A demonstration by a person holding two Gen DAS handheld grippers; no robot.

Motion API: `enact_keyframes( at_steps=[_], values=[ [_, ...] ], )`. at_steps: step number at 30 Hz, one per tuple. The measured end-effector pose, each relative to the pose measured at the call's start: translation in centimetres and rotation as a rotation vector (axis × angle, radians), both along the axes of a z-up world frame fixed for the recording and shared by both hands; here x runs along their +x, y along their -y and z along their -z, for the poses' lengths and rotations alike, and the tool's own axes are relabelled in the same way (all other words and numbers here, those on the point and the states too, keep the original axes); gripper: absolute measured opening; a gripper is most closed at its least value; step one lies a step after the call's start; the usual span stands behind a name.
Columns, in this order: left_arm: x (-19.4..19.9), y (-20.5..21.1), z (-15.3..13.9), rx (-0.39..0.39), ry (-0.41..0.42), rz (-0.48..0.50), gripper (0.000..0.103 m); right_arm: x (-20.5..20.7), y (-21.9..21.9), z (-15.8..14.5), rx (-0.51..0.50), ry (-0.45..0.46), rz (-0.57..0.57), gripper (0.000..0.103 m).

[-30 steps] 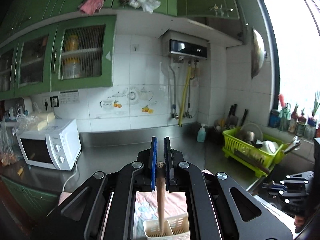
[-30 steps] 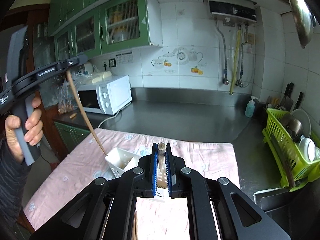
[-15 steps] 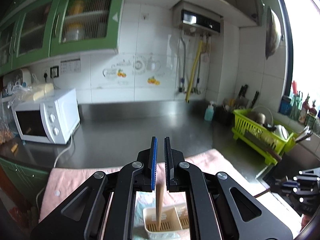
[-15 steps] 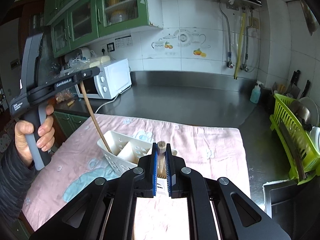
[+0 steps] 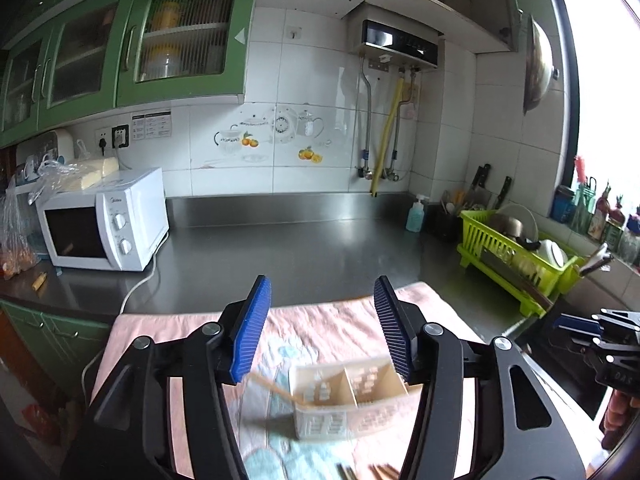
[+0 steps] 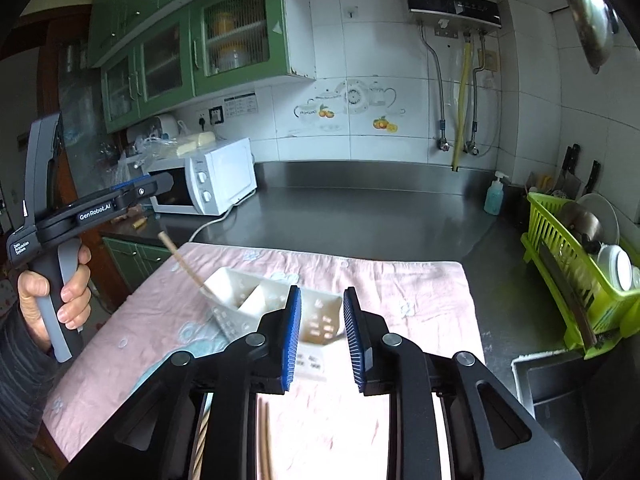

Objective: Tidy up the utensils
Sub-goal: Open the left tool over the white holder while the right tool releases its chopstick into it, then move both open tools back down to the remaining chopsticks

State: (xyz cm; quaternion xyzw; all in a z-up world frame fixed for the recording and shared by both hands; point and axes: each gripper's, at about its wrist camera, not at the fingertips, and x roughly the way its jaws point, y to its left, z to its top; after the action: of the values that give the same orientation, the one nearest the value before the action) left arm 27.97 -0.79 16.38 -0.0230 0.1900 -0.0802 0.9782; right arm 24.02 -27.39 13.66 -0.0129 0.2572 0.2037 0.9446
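A white divided utensil basket (image 6: 240, 300) (image 5: 348, 400) stands on the pink cloth (image 6: 400, 280). One wooden chopstick (image 6: 182, 260) (image 5: 276, 386) leans out of its left compartment, free of any grip. My left gripper (image 5: 322, 324) hovers just above and behind the basket, its jaws opening with nothing between them; in the right wrist view a hand holds the left gripper (image 6: 162, 182) above that chopstick. My right gripper (image 6: 322, 336) is over the basket's near end, its jaws opening, no utensil between the pads. More chopsticks (image 6: 264, 432) lie on the cloth below it.
A white microwave (image 5: 104, 224) sits at the back left of the steel counter (image 5: 300, 252). A green dish rack (image 6: 580, 276) with dishes and a soap bottle (image 5: 416, 214) stand at the right. A sink (image 6: 560, 396) opens at the cloth's right.
Both grippers were shut on upright chopsticks; now both have opened and sunk toward the basket. The left one's chopstick leans in the basket, and the right's is gone from its jaws.
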Motion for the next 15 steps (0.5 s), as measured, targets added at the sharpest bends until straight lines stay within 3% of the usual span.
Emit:
enact_keyframes(
  at_steps=[7,15],
  values=[
    [-6.5,0.1,2.8,0.038,-0.066,-0.002,0.065,-5.8,0.2,3.8,-0.003,-0.042,-0.034,0.022],
    [-13.6,-0.6,9.2,0.041,-0.172,-0.003,0.069,-10.9,0.6,10.0,-0.029,-0.137,-0.034,0.022]
  ],
)
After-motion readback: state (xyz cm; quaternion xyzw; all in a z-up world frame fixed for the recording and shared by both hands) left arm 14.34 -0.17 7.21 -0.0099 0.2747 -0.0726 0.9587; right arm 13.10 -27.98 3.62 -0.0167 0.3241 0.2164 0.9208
